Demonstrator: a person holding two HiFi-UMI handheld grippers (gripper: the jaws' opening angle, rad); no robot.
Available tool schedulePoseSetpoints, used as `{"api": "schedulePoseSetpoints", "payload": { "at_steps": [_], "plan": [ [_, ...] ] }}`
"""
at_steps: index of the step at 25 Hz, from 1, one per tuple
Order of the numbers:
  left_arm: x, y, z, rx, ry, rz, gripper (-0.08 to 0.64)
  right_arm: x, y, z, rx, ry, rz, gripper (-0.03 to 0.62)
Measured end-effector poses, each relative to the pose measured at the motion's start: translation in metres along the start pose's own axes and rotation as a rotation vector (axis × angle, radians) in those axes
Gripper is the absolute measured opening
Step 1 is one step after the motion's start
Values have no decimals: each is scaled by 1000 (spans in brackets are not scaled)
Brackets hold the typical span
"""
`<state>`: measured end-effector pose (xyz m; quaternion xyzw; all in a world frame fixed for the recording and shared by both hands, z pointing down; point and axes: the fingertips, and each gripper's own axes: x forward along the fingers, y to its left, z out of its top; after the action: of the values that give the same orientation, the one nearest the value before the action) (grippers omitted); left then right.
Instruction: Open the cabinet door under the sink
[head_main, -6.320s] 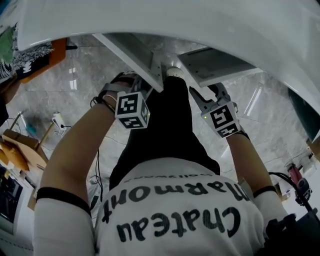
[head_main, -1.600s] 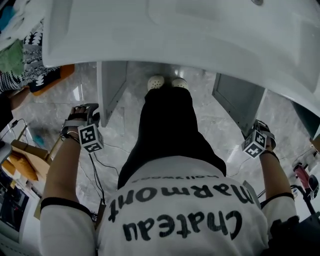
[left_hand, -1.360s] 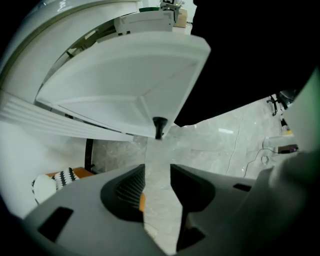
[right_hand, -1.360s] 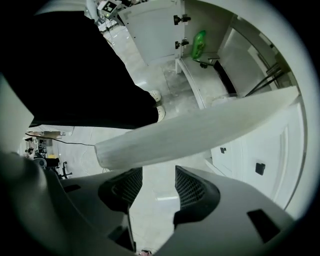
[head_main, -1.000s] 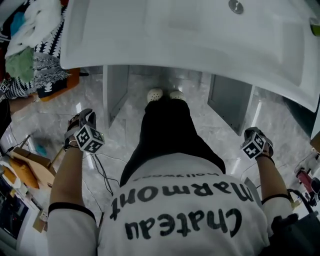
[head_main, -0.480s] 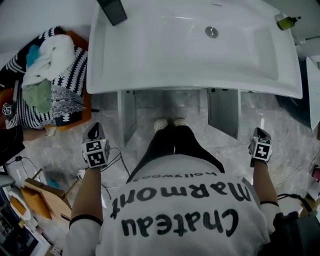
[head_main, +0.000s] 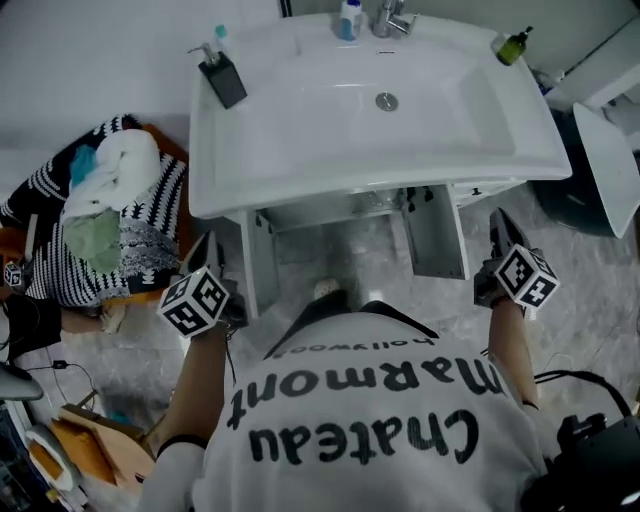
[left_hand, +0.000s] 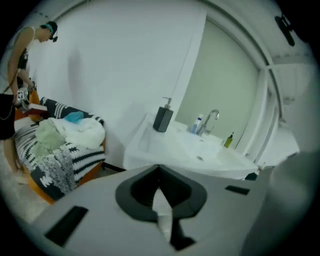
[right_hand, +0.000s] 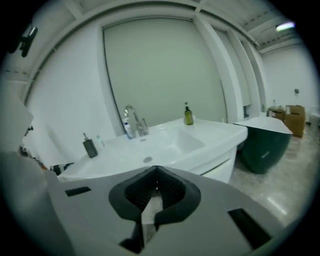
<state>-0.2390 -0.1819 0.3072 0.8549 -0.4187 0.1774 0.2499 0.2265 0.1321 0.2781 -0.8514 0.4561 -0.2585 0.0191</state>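
Looking straight down on a big white sink (head_main: 300, 150) set against the wall, with the cabinet (head_main: 340, 205) tucked right under it. Already open down there, with the left door (head_main: 255, 270) and the right door (head_main: 435, 235) both swung out toward the camera. Off to the left, a heap of laundry (head_main: 110, 215): black-and-white stripes with a white piece and a green piece on top, sitting in something orange. Over on the right of the sink, a dark green tub (right_hand: 262, 145) with a white top. Then the two tools, held up on either side of the open doors and touching neither. Left gripper (head_main: 207, 250) just outside the left door, jaws pressed fully together, nothing in them. Right gripper (head_main: 497, 220) just outside the right door, same deal, clamped closed and empty. Smaller stuff along the sink's rim: a black soap dispenser (head_main: 222, 78) at the back left, a chrome faucet (head_main: 392, 18) in the middle with a white bottle (head_main: 348, 20) just beside it, and a green bottle (head_main: 510, 45) at the back right corner. Tiniest of all, the round drain (head_main: 386, 101) in the basin.
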Motion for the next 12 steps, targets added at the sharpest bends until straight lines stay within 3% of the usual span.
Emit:
{"api": "schedulePoseSetpoints", "payload": {
  "at_steps": [6,9,12],
  "plan": [
    [-31,-120,23,-92,-68,-266,8,-28,94,22,-151,-15,319,11],
    [-56,-186,7,-52,-35,-406,8,-56,126,23,-157,-21,447,11],
    [-80,-237,-13,27,-23,-473,8,-84,146,16,-207,-27,535,11]
  ]
}}
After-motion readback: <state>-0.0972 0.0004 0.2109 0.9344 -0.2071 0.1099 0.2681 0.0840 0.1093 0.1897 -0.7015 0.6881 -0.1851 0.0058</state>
